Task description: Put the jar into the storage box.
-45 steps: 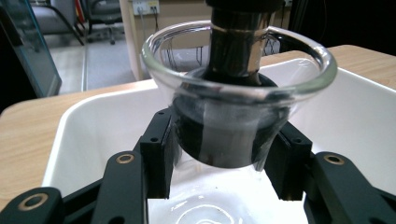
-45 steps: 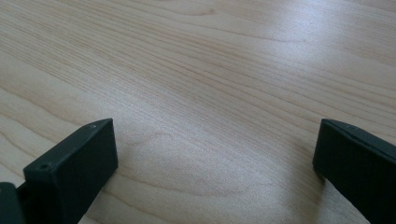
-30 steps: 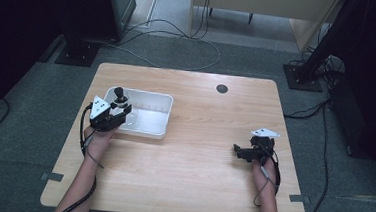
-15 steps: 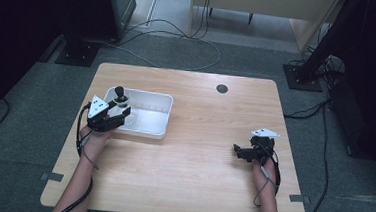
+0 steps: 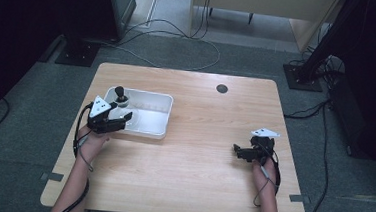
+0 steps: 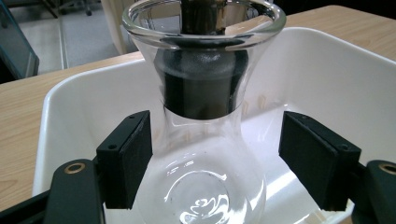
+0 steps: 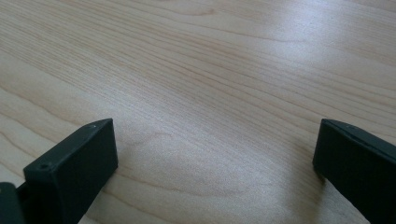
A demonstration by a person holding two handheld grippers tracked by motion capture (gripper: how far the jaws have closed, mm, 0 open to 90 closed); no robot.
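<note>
A clear glass bottle with a round belly and a black stopper (image 6: 205, 140) stands upright in the white plastic tray (image 5: 150, 114) at the left side of the light wooden desk (image 5: 196, 177). The left claw (image 5: 119, 123) sits at the tray's near left edge. Its jaws have just been opening. The bottle stands between them, and there is a gap on the right side, so the pads (image 6: 128, 154) do not squeeze the glass. The right claw (image 5: 238, 150) rests on the right side of the desk, well apart from the tray. Its jaws are wide open with bare wood between them.
</note>
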